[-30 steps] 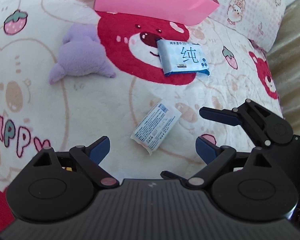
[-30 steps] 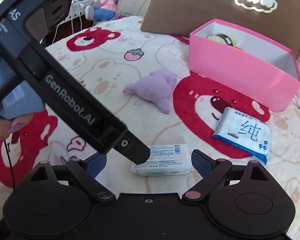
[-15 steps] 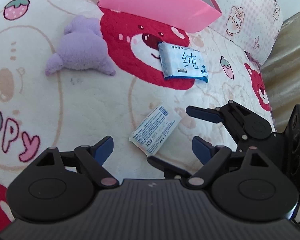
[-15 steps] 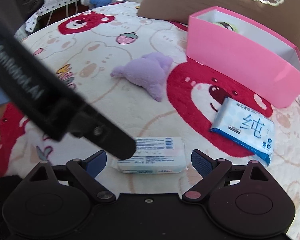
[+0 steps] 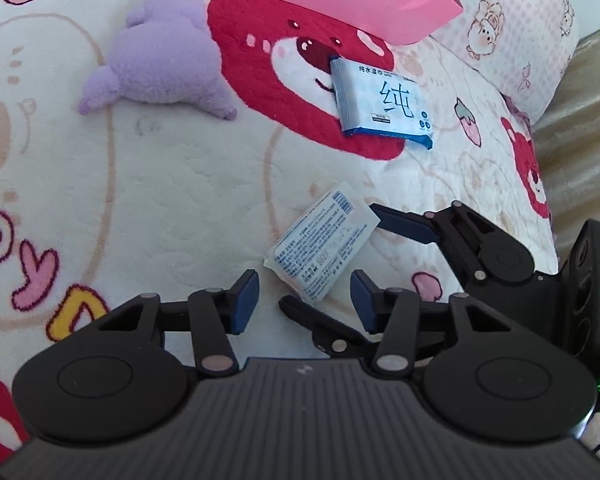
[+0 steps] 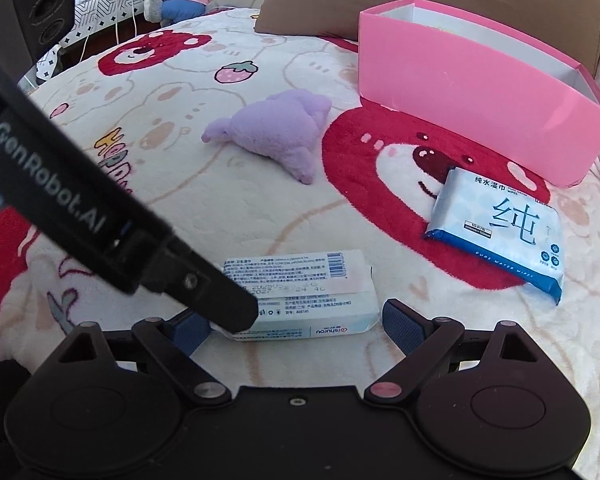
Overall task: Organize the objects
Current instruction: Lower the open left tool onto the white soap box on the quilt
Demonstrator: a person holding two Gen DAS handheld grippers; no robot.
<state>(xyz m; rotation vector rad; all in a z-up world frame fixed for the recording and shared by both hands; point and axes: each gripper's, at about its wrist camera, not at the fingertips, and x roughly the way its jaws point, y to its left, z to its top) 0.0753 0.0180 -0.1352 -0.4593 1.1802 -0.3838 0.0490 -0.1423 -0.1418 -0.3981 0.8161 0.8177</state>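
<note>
Tissue pack [image 5: 323, 243], small and white with printed text and a barcode, lying flat on the bear-print blanket [image 5: 160, 184], nearest of all. Left claw [image 5: 305, 300] just narrowed in, blue pads either side of the pack's near corner; perhaps a slim gap left, hard to judge past the fisheye bend. Right claw [image 6: 296, 326] spread wide, pads flanking the same pack's two ends and not pressing. Seen from the right wrist, left claw's black finger [image 6: 216, 300] crossing over the pack's left end. Farther on, wet wipes packet [image 6: 500, 236], blue and white, resting on a red bear face. Left of that, purple plush toy [image 6: 278, 136], lying apart. Farthest, pink box [image 6: 472, 92], open-topped, with a brown pillow [image 6: 420, 4] behind.
</note>
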